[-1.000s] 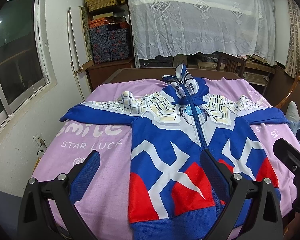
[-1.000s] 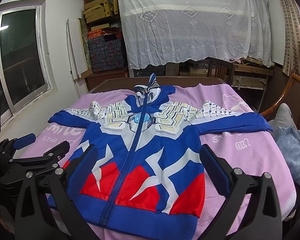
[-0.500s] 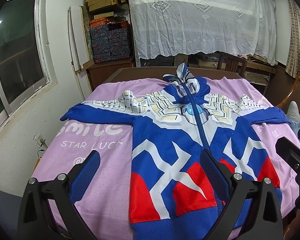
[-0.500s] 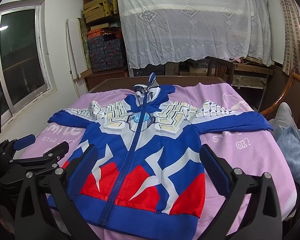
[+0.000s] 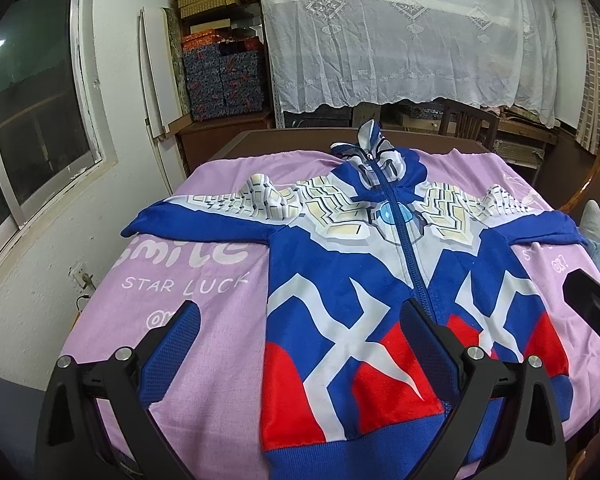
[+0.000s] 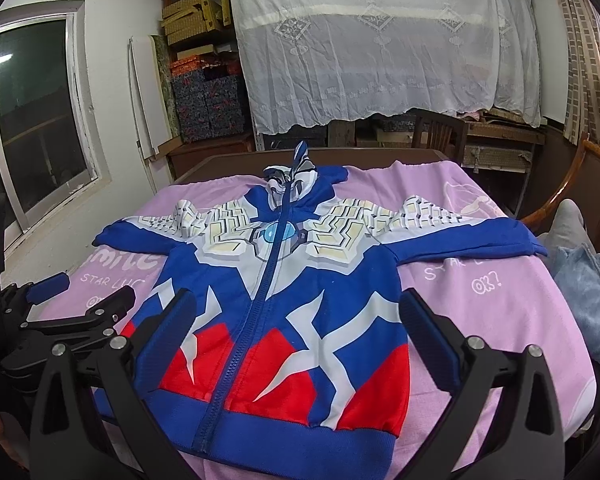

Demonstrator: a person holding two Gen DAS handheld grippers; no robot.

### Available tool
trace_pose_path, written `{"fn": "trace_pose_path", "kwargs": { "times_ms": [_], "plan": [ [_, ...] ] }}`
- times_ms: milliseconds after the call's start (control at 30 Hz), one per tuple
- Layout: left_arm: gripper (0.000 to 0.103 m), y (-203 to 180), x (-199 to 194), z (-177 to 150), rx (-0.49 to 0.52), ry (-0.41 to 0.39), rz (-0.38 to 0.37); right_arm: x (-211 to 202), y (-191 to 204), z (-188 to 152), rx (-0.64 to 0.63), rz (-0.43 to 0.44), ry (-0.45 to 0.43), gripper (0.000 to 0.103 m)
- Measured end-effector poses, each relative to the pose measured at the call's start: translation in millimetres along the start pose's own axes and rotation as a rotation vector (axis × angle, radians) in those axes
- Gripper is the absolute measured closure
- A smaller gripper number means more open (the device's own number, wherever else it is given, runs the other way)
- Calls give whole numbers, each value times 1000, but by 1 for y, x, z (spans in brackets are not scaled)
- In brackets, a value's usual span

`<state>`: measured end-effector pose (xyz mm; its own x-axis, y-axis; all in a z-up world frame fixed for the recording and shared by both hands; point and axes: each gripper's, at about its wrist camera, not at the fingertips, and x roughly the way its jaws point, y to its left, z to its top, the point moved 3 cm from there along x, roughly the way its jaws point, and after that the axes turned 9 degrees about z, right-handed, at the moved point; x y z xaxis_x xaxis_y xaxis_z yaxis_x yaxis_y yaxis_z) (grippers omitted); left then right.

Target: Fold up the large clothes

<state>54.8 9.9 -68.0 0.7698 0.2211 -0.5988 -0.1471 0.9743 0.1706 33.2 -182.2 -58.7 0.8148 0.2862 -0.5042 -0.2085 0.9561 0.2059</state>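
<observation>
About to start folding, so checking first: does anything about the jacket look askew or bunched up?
Mostly flat: the jacket lies face up, zipped, sleeves spread on the pink cloth. Only the hood stands out, bunched into a peak, and the sleeve nearest the window puckers at the shoulder.

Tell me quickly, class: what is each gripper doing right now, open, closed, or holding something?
Left gripper: open, holding nothing, above the blue, red and white zip-up hooded jacket.
Right gripper: open, holding nothing, above the same jacket.
</observation>
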Motion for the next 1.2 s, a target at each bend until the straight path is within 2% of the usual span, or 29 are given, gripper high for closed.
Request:
{"fn": "trace_pose_path", "kwargs": {
  "times_ms": [767,1200],
  "plan": [
    [3,1,21,-2,1,36,20,20,-11,-1,29,-6,40,4],
    [3,4,24,-2,0,30,27,25,-16,-1,34,-10,42,4]
  ]
}}
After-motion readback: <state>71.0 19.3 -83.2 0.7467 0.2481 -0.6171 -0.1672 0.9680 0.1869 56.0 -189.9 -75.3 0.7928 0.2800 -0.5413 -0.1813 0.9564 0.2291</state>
